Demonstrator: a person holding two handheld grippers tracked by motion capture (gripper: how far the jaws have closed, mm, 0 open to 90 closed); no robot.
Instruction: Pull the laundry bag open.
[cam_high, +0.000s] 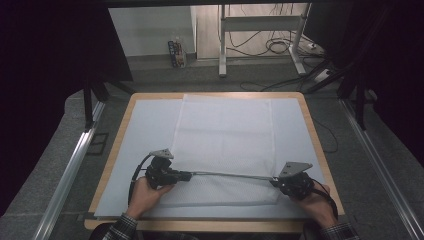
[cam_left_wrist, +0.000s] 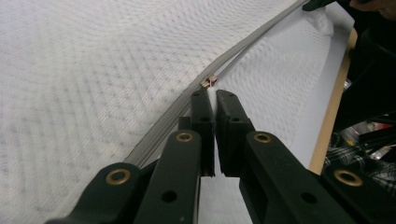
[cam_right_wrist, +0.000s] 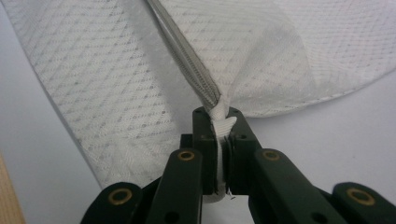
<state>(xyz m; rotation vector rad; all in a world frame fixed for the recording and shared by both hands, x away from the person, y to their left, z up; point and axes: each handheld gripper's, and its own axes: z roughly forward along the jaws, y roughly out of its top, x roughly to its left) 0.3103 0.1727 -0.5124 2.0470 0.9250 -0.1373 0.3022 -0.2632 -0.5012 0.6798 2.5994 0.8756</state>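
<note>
A mesh bag (cam_high: 225, 145) lay on a sheet (cam_high: 135, 150) covering the counter (cam_high: 316, 135), its zipper (cam_high: 230, 174) running along the near edge between both grippers

Both grippers — left gripper (cam_high: 167, 175) and right gripper (cam_high: 295, 184) — are black, each topped by a grey three-cornered plate, trailing black cable; jaws carry brass-ringed pivots. Sleeves (cam_high: 122, 229) are plaid — dark checked.

Left claw (cam_high: 186, 175) and right claw (cam_high: 276, 180) clamped tight — tips facing.
</note>
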